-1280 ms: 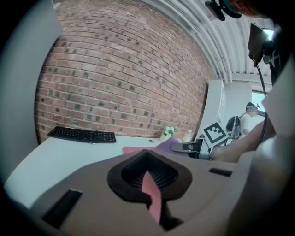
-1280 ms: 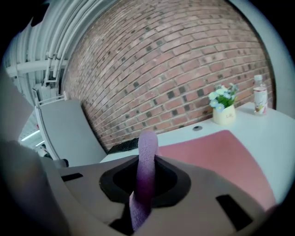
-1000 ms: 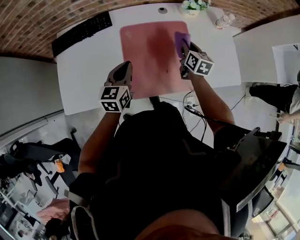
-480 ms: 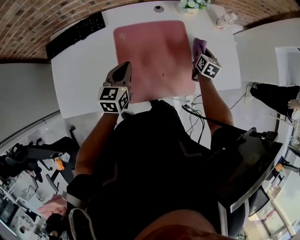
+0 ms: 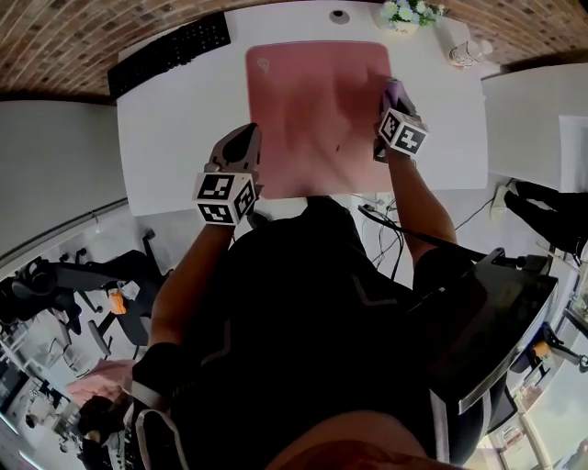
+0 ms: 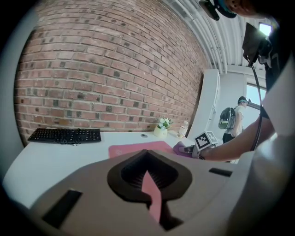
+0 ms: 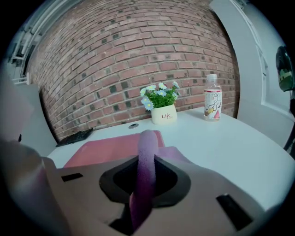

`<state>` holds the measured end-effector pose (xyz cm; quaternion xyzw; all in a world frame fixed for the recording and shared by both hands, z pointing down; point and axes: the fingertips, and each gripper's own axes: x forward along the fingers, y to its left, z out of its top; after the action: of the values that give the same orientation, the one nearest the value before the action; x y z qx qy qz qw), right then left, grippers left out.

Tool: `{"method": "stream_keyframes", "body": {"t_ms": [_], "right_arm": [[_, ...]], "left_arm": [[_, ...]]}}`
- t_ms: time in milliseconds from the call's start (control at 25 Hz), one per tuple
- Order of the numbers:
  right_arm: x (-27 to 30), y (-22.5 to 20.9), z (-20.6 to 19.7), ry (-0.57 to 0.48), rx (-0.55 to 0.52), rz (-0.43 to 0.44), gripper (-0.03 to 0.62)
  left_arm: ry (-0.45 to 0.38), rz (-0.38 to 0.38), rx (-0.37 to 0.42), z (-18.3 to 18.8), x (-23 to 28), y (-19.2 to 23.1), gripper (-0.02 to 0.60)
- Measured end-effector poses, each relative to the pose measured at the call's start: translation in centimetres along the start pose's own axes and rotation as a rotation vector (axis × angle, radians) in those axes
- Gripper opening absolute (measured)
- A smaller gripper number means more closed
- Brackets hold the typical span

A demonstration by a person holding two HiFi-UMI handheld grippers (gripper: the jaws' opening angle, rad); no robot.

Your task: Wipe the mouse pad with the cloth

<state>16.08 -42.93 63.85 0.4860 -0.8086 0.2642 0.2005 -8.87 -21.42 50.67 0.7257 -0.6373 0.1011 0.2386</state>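
The pink mouse pad lies flat on the white desk. My right gripper sits at the pad's right edge, shut on a folded purple cloth. In the right gripper view the cloth stands up between the jaws, with the pad ahead to the left. My left gripper hovers by the pad's near left corner. Its jaws stand together, and pink shows through the thin slit between them. The left gripper view shows the pad and the cloth across the desk.
A black keyboard lies at the desk's far left. A flower pot, a drink bottle and a small round disc stand along the far edge by the brick wall. A person with a backpack stands beyond the desk.
My right gripper carried the cloth from the pad's upper right area over to its right edge and slightly nearer. The left gripper stayed put.
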Motion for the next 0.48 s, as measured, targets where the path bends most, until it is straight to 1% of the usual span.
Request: {"method": "stream_keyframes", "body": {"t_ms": [240,480], "right_arm": [[0.8,3.4,-0.9,0.027,-0.032,0.062,0.058],[1.3,6.9,-1.5,0.053,-0.055,0.12,0.058]], "left_arm": [[-0.016,0.044,-0.028,0.1,-1.7,1.4,0.003],[-0.028,0.063,-0.045,-0.5,-3.3,2.1,0.003]]}}
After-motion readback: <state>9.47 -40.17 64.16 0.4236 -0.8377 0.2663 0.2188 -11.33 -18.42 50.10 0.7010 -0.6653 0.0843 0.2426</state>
